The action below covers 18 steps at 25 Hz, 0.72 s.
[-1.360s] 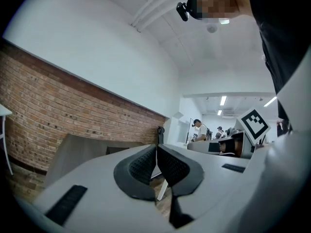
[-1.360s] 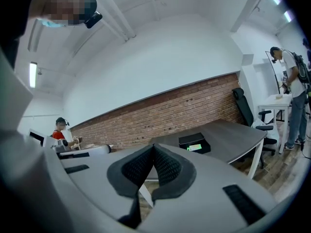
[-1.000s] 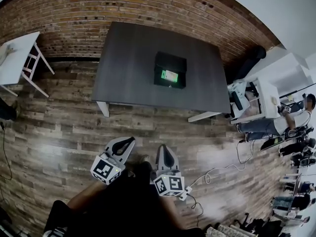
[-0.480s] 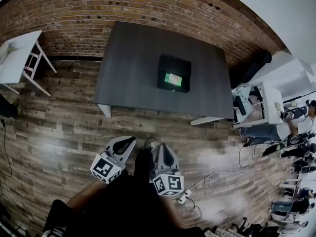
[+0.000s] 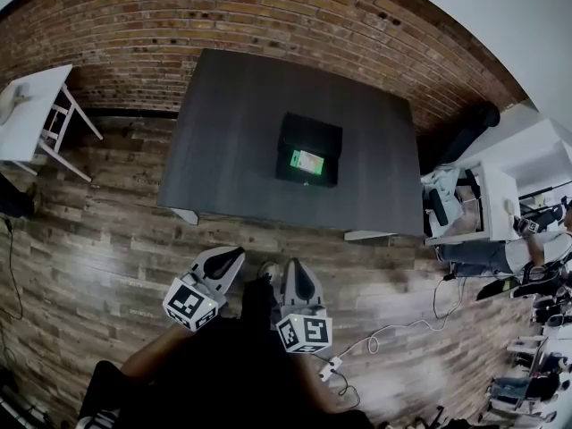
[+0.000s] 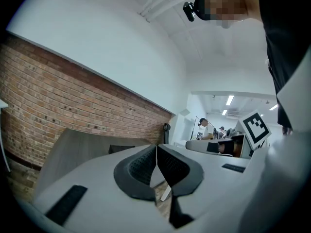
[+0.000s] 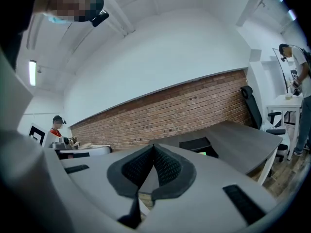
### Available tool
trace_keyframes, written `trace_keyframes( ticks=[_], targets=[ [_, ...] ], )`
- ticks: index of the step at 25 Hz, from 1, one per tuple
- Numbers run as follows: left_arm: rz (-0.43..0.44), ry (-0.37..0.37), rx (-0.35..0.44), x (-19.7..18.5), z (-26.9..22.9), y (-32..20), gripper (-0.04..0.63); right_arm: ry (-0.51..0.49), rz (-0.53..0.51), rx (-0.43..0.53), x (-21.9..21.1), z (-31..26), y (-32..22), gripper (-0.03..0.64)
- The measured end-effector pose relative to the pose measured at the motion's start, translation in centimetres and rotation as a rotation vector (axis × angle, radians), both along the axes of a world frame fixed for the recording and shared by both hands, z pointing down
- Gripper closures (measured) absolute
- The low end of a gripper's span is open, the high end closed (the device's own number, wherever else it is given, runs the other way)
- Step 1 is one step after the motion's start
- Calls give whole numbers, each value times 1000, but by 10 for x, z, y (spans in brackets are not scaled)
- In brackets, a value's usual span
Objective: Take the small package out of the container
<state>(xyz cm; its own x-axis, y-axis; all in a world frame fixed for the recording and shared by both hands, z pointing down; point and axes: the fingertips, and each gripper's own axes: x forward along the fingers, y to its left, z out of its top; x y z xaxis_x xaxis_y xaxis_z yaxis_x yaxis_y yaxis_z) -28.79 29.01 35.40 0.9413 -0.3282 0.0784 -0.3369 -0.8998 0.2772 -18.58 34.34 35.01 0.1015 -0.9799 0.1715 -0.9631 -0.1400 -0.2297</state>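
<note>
Both arms are held low and close to the body, left gripper (image 5: 224, 262) and right gripper (image 5: 298, 278) side by side, jaws closed and empty.

Ahead of me the container (image 5: 309, 149), a black open-topped box, stands upright near the middle of the dark tabletop (image 5: 223, 123). Inside it I can see the small package (image 5: 307, 161), a bright green and white packet lying flat on the bottom, a little toward my side.
</note>
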Motion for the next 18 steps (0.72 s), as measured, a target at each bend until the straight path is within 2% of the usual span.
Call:
trace_keyframes(
  ticks=[18],
  targets=[
    [-75,-63,-52,158,5,-60,558,-47,-95,-16,158,0,-70,592]
  ],
)
